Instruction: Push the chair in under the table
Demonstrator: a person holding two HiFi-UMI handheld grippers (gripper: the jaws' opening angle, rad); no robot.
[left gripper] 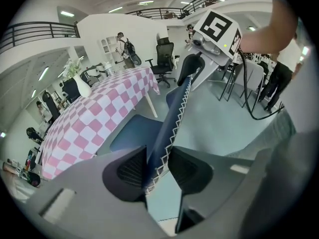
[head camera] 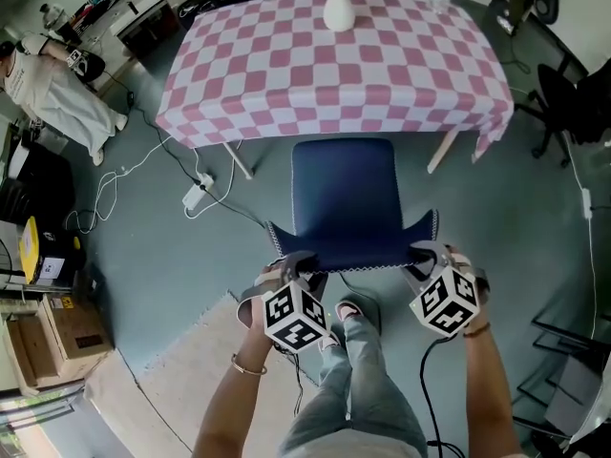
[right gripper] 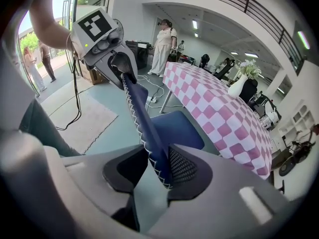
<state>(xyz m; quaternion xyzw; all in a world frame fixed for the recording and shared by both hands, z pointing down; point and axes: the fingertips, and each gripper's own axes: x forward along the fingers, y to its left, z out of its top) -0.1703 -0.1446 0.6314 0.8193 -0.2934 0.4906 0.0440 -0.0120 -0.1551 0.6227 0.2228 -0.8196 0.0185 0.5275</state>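
A blue chair (head camera: 344,194) stands with the front of its seat at the edge of a table (head camera: 334,74) covered in a pink and white checked cloth. Its backrest (head camera: 348,253), edged in white stitching, is nearest me. My left gripper (head camera: 291,260) is shut on the left end of the backrest's top edge, which runs between its pads (left gripper: 130,171). At the right end, my right gripper (head camera: 427,253) is shut on the same edge, the fabric against one pad (right gripper: 183,167). Each gripper view shows the other gripper at the far end of the backrest. A white vase (head camera: 338,8) stands on the table.
A power strip with cables (head camera: 194,197) lies on the floor left of the chair. A person (head camera: 57,89) stands at the far left. Cardboard boxes (head camera: 52,337) and a rug (head camera: 181,370) are near left. A black office chair (head camera: 573,103) is at right.
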